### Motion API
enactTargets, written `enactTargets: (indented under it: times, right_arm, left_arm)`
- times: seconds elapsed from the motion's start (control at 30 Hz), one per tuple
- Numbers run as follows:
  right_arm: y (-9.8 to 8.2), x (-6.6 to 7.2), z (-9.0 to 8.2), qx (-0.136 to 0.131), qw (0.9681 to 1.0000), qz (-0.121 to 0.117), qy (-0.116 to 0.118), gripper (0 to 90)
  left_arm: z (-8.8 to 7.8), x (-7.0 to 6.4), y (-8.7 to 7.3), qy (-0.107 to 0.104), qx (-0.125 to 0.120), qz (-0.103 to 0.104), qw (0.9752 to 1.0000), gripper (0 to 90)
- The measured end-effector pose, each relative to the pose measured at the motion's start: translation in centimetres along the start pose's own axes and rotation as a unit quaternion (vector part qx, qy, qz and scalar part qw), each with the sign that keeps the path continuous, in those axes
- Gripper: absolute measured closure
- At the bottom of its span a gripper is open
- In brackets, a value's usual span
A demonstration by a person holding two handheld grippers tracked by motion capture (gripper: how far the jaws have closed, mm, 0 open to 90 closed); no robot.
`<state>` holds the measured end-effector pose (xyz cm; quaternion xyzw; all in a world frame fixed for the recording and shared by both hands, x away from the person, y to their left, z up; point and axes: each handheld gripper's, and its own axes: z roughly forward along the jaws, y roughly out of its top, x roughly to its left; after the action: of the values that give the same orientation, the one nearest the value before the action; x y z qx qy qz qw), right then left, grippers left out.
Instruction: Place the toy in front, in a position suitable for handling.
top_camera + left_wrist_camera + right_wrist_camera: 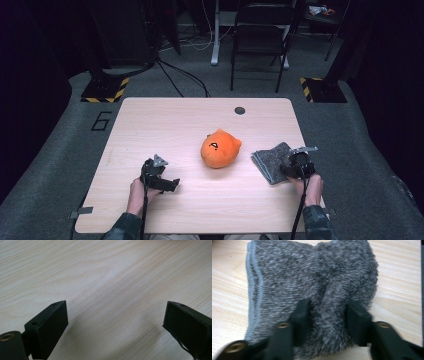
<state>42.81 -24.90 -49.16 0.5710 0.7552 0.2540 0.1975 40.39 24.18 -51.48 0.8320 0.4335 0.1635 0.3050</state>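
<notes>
On a pale wooden table (165, 120) in a dark studio, the right gripper's (327, 312) parted jaws straddle a folded grey cloth (312, 277) lying diagonally.

Orange plush (220, 148) blocks table (175, 120) centre; grey cloth (270, 161) obstructs at 4 o'clock. Free lanes: 12, 9, 6 o'clock.

Plush toy (220, 148) left of cloth (271, 161) (both on table (170, 120))

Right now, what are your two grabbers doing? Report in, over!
Left gripper open over bare table. Right gripper jaws around a raised fold of the grey cloth; grip unclear. Orange plush toy beside the cloth, not blocking.
</notes>
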Motion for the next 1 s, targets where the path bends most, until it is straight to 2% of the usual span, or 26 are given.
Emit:
enactTargets:
  times: [0.03, 0.07, 0.1, 0.13, 0.23, 0.33, 0.37, 0.43, 0.57, 0.63, 0.7, 0.77, 0.8, 0.83, 0.9, 1.0]
  right_arm:
    - [0.1, -0.1, -0.1, -0.005, 1.0000, -0.001, -0.002, 41.9]
    - [0.3, 0.0, -0.7, -0.012, 0.9998, 0.013, -0.001, 31.0]
    - [0.4, 0.0, -1.0, -0.022, 0.9997, 0.011, 0.001, 27.2]
    - [0.5, 0.2, -1.3, -0.023, 0.9995, 0.018, 0.008, 24.5]
    - [0.9, 0.9, -1.8, -0.035, 0.9989, 0.011, 0.027, 17.3]
    - [1.2, 1.5, -2.0, -0.037, 0.9985, 0.010, 0.040, 15.9]
    - [1.6, 2.1, -2.1, -0.044, 0.9977, 0.002, 0.052, 15.0]
    - [1.8, 2.4, -2.2, -0.045, 0.9974, 0.002, 0.056, 14.8]
    - [2.9, 4.0, -2.3, -0.056, 0.9949, -0.017, 0.082, 13.8]
    - [3.1, 4.3, -2.3, -0.057, 0.9944, -0.023, 0.086, 13.7]
    - [3.7, 5.2, -2.1, -0.060, 0.9931, -0.034, 0.095, 12.6]
    - [3.9, 5.6, -2.1, -0.057, 0.9931, -0.030, 0.098, 12.2]
    - [4.3, 6.2, -1.8, -0.060, 0.9919, -0.046, 0.102, 10.7]
    - [4.3, 6.2, -1.8, -0.060, 0.9919, -0.046, 0.102, 10.7]
    - [4.8, 7.2, -1.6, -0.058, 0.9906, -0.043, 0.116, 9.9]
    - [5.5, 8.2, -1.3, -0.059, 0.9886, -0.059, 0.125, 10.2]
  left_arm:
    - [0.0, 0.0, 0.0, -0.001, 0.000, 0.000, 1.0000, 5.4]
    - [0.0, 0.0, 0.0, 0.001, -0.001, -0.001, 1.0000, 5.4]
    - [0.0, 0.0, 0.0, -0.003, -0.001, -0.004, 1.0000, 5.4]
    - [0.0, 0.0, 0.0, -0.003, -0.001, -0.005, 1.0000, 5.4]
    - [0.1, 0.0, 0.0, -0.004, -0.002, -0.008, 1.0000, 5.4]
    - [0.0, 0.0, 0.0, -0.005, 0.001, -0.004, 1.0000, 5.3]
    - [0.0, 0.1, 0.0, -0.006, 0.004, -0.003, 1.0000, 5.3]
    - [0.1, 0.0, 0.0, -0.004, 0.001, -0.007, 1.0000, 5.2]
    - [0.0, 0.0, 0.0, 0.002, -0.006, -0.010, 0.9999, 5.1]
    - [0.0, 0.0, 0.0, 0.000, -0.006, -0.013, 0.9999, 5.1]
    - [0.0, 0.0, 0.0, 0.000, -0.006, -0.012, 0.9999, 5.0]
    - [0.0, 0.1, 0.0, 0.003, -0.004, -0.007, 1.0000, 5.0]
    - [0.1, 0.1, 0.0, 0.000, -0.003, -0.007, 1.0000, 5.0]
    - [0.1, 0.1, 0.0, 0.000, -0.003, -0.007, 1.0000, 5.0]
    - [0.1, 0.1, 0.0, -0.001, -0.003, -0.006, 1.0000, 5.0]
    - [0.1, 0.0, 0.0, 0.001, -0.004, -0.006, 1.0000, 5.0]
